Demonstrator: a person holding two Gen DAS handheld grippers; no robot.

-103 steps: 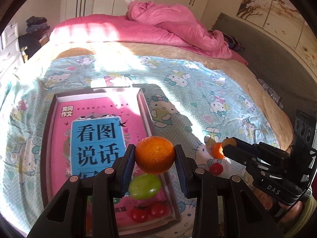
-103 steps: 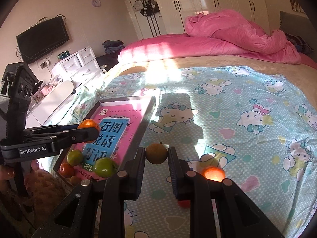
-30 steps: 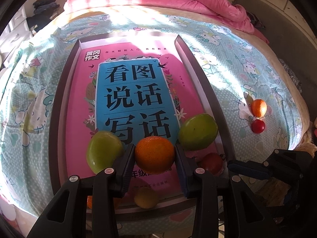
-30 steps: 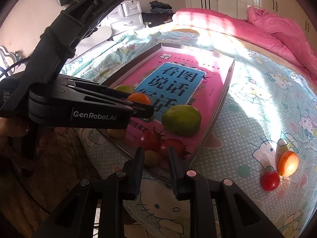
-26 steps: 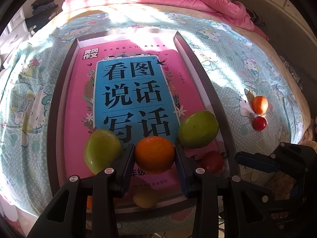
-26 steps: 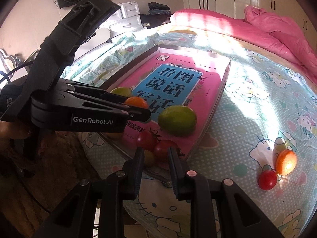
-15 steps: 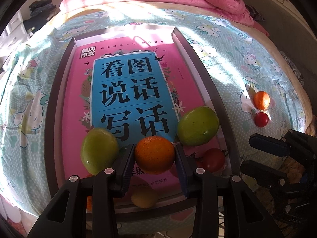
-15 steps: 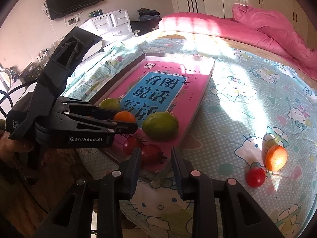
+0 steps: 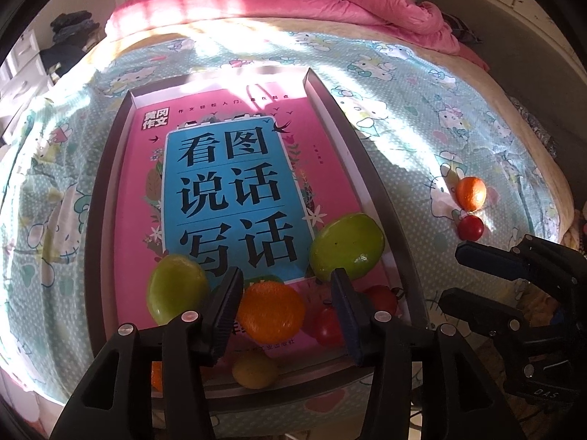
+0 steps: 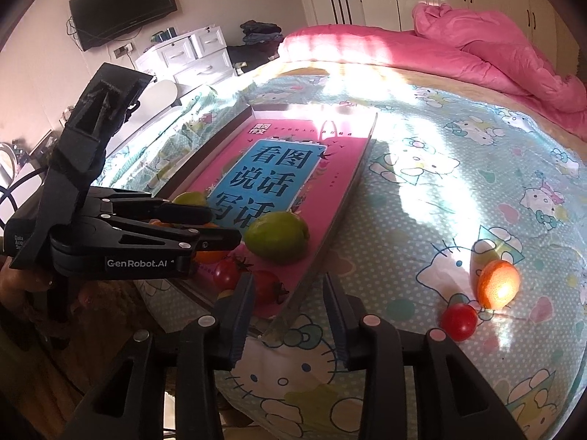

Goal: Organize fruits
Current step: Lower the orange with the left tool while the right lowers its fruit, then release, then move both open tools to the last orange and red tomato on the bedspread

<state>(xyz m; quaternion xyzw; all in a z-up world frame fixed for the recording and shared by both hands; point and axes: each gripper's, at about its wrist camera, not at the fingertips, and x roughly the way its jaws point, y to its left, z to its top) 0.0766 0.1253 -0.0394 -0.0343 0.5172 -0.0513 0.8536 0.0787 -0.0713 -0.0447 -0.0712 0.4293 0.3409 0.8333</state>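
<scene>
We have the left gripper (image 9: 284, 310) low over the near end of the shallow grey tray (image 9: 106, 198) lined with a pink and blue book cover. Its jaws are opening around the round orange tangerine (image 9: 273, 311), which sits between them on the tray, the right pad already clear of it. To finish this release well, we judge we should let the jaws spread fully, then lift straight up so neither pad nudges the pale green fruit (image 9: 176, 288) on its left, the larger green fruit (image 9: 346, 247) or the red tomatoes (image 9: 328, 324) on its right.

Further right, our right gripper (image 10: 288, 315) hangs over the tray's near corner, jaws opening with nothing between them. Two fruits remain outside on the sheet: a small orange fruit (image 10: 499, 284) and a red cherry tomato (image 10: 458, 322), touching or nearly so.

The surface is a soft bed with a teal cartoon-cat sheet (image 10: 458, 183), so fruit may roll. From left to right stand a wall television (image 10: 123, 9), white drawers (image 10: 190, 53), white wardrobes and a heaped pink duvet (image 10: 477, 47).
</scene>
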